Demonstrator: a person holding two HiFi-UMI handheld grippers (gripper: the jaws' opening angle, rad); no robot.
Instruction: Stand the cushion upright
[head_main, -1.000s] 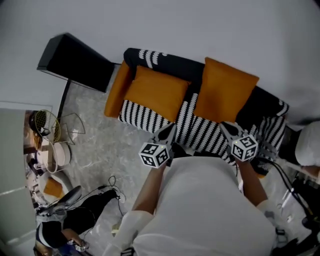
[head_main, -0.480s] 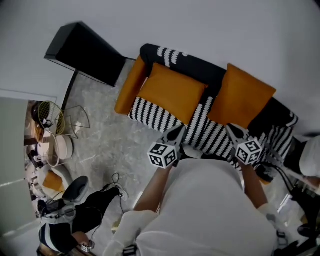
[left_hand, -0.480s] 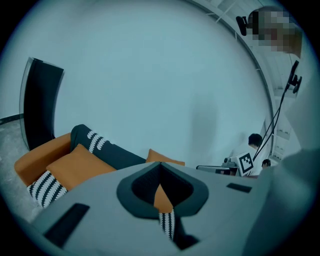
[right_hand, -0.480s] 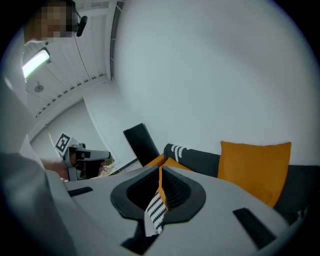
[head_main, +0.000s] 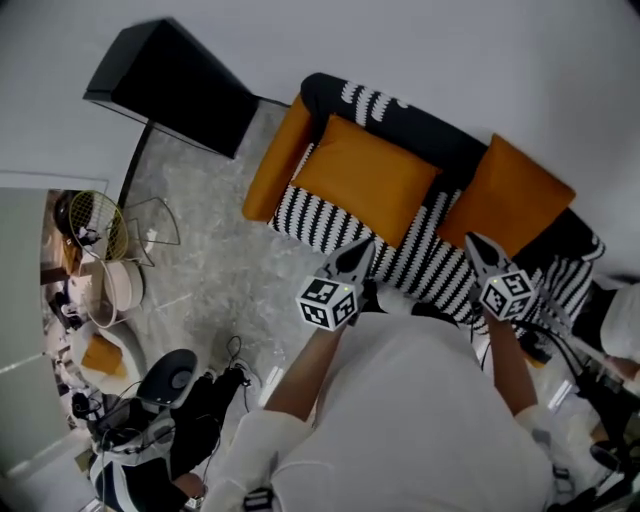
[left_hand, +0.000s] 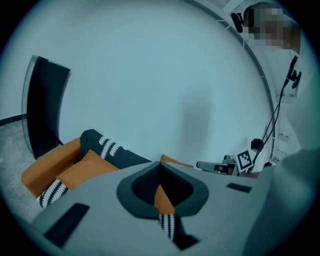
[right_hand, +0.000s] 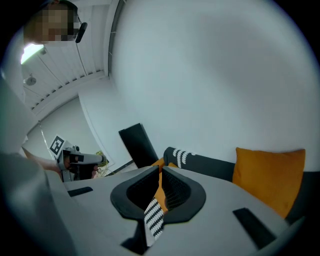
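Left gripper (head_main: 358, 258) jaws shut, empty, right gripper (head_main: 482, 250) jaws pinched together, orange cushion (head_main: 365, 178) lying on striped sofa (head_main: 318, 226)

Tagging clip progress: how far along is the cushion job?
Done: the right orange cushion already stands against the sofa back. In hand: nothing; the left gripper and right gripper are both shut, empty, short of the sofa. Left: the left orange cushion lies flat on the striped seat, untouched; it likely needs gripping and tipping upright.
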